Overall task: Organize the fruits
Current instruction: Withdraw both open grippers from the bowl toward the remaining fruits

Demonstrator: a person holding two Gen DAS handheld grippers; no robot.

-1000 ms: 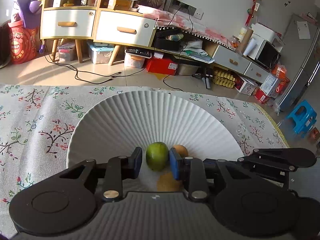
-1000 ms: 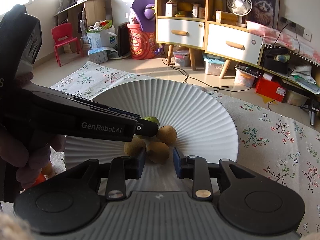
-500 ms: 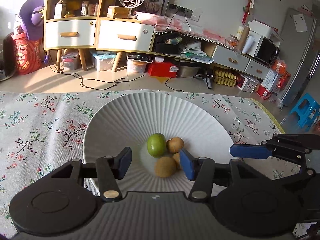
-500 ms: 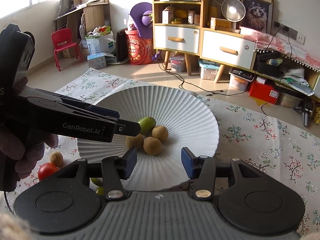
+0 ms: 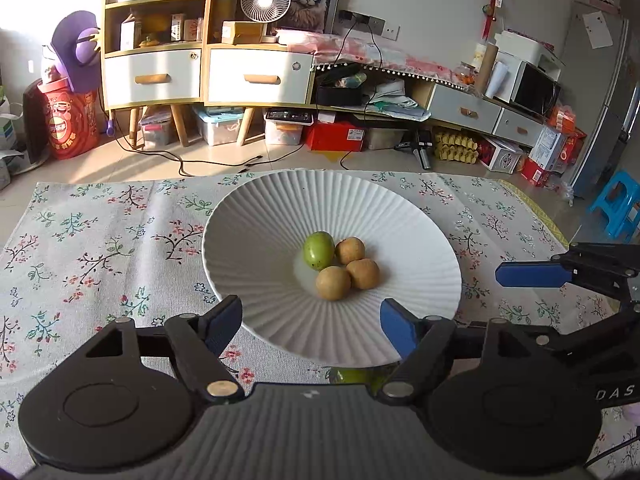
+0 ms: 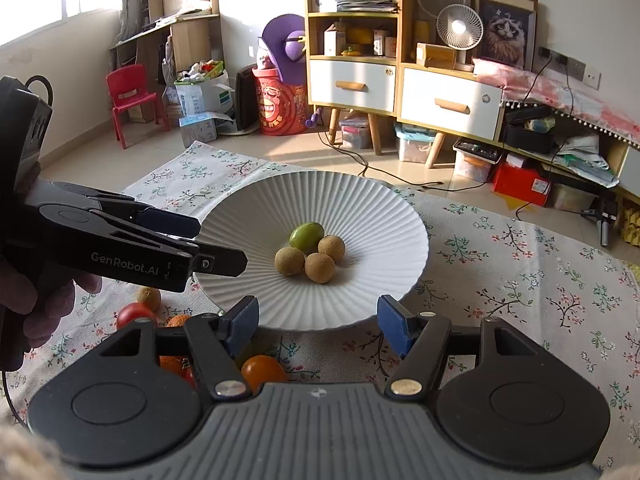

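Note:
A white ribbed plate (image 5: 256, 240) (image 6: 372, 208) lies on the floral cloth. In it sit a green fruit (image 5: 318, 250) (image 6: 306, 235) and three brown round fruits (image 5: 333, 283) (image 6: 320, 267), touching in a cluster. My left gripper (image 5: 311, 324) is open and empty, above the plate's near rim; it also shows from the side in the right wrist view (image 6: 218, 244). My right gripper (image 6: 318, 322) is open and empty at the plate's near rim; it also shows in the left wrist view (image 5: 532, 275), right of the plate.
Loose fruits lie on the cloth near the plate's front left: a red tomato (image 6: 134, 314), an orange one (image 6: 262, 372), a brown fruit (image 6: 150, 298). A green fruit (image 5: 352, 376) peeks from under the plate's near rim. Cabinets and clutter stand beyond the table.
My left gripper let go of the green fruit in the plate, opened wide and drew back and up. My right gripper also opened wider and drew back from the plate.

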